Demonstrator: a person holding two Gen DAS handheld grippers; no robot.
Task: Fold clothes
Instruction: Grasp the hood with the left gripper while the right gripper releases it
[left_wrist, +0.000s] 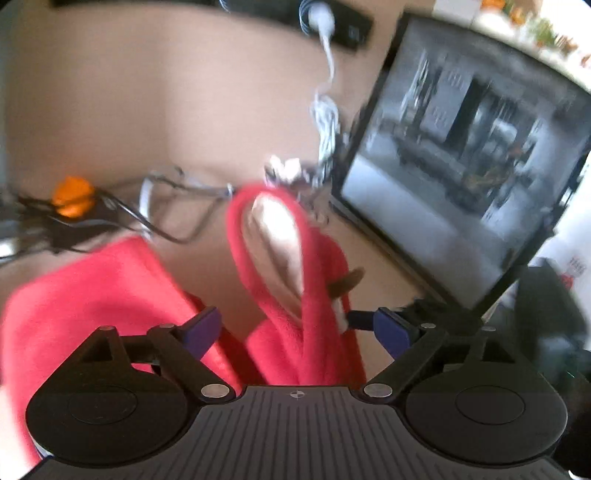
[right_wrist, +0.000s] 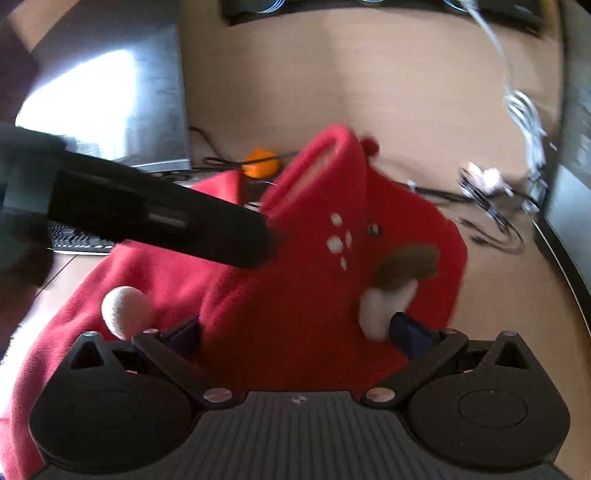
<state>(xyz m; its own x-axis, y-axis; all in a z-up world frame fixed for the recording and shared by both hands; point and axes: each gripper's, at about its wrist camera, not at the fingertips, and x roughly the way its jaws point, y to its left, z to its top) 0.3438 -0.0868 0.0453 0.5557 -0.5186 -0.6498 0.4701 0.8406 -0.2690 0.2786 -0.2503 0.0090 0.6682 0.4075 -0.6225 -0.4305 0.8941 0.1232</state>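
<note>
red fleece garment (right_wrist: 288, 295) lies bunched on the counter (right_wrist: 406, 92), hood opening (left_wrist: 275, 236) raised. left gripper (left_wrist: 295, 325) jaws spread, straddling a fold, nothing pinched. right gripper (right_wrist: 295, 332) jaws also apart over the fabric; contact unclear. likely positioning for a fold grasp.

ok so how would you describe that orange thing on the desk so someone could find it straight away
Start at the tan desk and find the red fleece garment lying on it. Just past the garment's far edge, among a tangle of thin black cables, sits a small orange object. It is the only bright orange thing there; blur hides what it is.
</note>
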